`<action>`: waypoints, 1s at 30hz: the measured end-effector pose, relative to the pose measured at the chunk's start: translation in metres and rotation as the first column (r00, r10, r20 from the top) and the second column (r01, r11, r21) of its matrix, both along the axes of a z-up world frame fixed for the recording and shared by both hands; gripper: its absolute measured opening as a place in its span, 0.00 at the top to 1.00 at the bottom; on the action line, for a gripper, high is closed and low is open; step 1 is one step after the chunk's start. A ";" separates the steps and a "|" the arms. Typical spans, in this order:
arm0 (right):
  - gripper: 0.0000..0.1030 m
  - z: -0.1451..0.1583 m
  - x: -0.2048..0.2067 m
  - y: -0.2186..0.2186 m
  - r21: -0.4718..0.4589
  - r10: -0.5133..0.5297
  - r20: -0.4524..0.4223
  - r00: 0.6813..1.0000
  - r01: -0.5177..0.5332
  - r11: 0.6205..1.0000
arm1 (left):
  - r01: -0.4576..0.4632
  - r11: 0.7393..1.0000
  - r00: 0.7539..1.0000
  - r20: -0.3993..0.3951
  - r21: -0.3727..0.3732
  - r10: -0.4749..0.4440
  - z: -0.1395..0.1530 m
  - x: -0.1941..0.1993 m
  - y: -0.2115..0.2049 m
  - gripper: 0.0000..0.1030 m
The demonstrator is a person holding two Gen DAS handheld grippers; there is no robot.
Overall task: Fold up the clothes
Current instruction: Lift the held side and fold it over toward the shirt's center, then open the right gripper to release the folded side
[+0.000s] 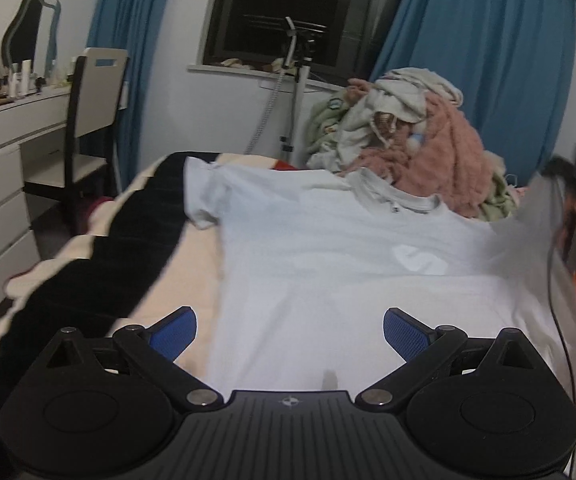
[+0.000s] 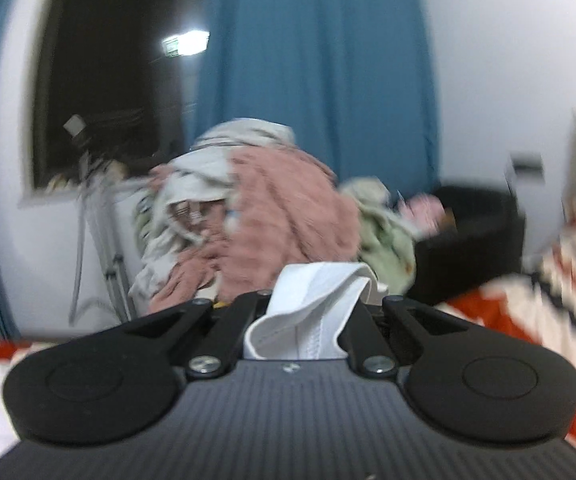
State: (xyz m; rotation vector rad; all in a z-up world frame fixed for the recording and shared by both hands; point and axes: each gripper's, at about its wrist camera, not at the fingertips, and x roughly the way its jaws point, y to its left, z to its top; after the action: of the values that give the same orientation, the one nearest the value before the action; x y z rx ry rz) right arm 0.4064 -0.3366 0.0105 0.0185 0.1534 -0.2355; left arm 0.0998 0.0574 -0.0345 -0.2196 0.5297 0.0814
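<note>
- The white T-shirt (image 1: pixel 327 264) lies flat on the bed (image 1: pixel 192 304), collar toward the clothes pile (image 1: pixel 419 140) at the far edge, long axis running near to far.
- The right gripper (image 2: pixel 311 320) pinches its sleeve; the left gripper (image 1: pixel 289 332) hovers spread over the hem.
- A one-sided pull could drag the shirt crooked.

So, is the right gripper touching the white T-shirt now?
Touching. The right wrist view shows the right gripper shut on a bunched fold of the white T-shirt, with cloth pinched between its fingers. The left gripper is open above the shirt.
</note>
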 end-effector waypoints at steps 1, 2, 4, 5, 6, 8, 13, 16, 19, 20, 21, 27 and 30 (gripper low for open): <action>0.96 0.004 0.004 0.030 -0.067 0.018 -0.013 1.000 -0.018 0.998 | -0.010 1.000 1.000 0.000 0.003 0.010 0.002 -0.002 0.005 0.02; 0.96 0.004 0.008 0.056 -0.110 0.034 -0.027 0.999 -0.037 0.993 | -0.020 1.000 1.000 0.000 0.006 0.020 0.005 -0.005 0.011 0.02; 0.95 -0.003 0.020 0.110 -0.195 0.066 -0.067 0.996 -0.078 0.978 | -0.040 0.999 0.999 0.001 0.012 0.040 0.009 -0.009 0.021 0.02; 0.95 -0.010 0.026 0.133 -0.228 0.079 -0.088 0.993 -0.097 0.969 | -0.053 0.999 0.999 -0.001 0.001 0.053 0.009 -0.009 0.028 0.02; 0.95 -0.017 0.032 0.156 -0.259 0.092 -0.109 0.990 -0.117 0.959 | -0.062 0.998 0.998 -0.005 -0.007 0.062 0.006 -0.008 0.034 0.02; 0.95 -0.039 0.045 0.199 -0.292 0.125 -0.157 0.980 -0.167 0.942 | -0.078 0.997 0.997 -0.016 -0.023 0.078 0.000 -0.004 0.047 0.02; 0.95 -0.092 0.065 0.264 -0.272 0.191 -0.277 0.942 -0.268 0.924 | -0.103 0.994 0.994 -0.054 -0.048 0.100 -0.018 0.010 0.070 0.02; 0.38 -0.105 0.071 0.271 -0.160 0.252 -0.337 0.907 -0.319 0.934 | -0.096 0.993 0.993 -0.082 -0.073 0.090 -0.028 0.024 0.076 0.02; 0.12 -0.091 0.062 0.261 -0.008 0.349 -0.311 0.884 -0.369 0.929 | -0.081 0.992 0.993 -0.098 -0.100 0.071 -0.033 0.030 0.076 0.02; 0.12 -0.083 0.055 0.260 0.014 0.367 -0.299 0.881 -0.381 0.924 | -0.077 0.991 0.993 -0.100 -0.107 0.066 -0.033 0.031 0.075 0.02; 0.12 -0.075 0.048 0.259 0.034 0.385 -0.288 0.877 -0.392 0.919 | -0.075 0.991 0.993 -0.099 -0.110 0.064 -0.033 0.030 0.073 0.02; 0.12 -0.017 -0.027 0.243 0.112 0.421 -0.200 0.885 -0.406 0.907 | -0.063 0.996 0.996 -0.062 -0.066 0.059 -0.022 0.020 0.056 0.02; 0.12 0.004 -0.079 0.231 0.141 0.442 -0.161 0.883 -0.422 0.895 | -0.044 0.998 0.998 -0.041 -0.035 0.043 -0.013 0.010 0.045 0.02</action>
State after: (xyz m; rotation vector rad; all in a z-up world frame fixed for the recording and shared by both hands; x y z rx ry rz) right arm 0.3273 -0.1055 0.0148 0.0624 0.3546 0.2218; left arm 0.1097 0.1026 -0.0472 -0.2653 0.5664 0.1187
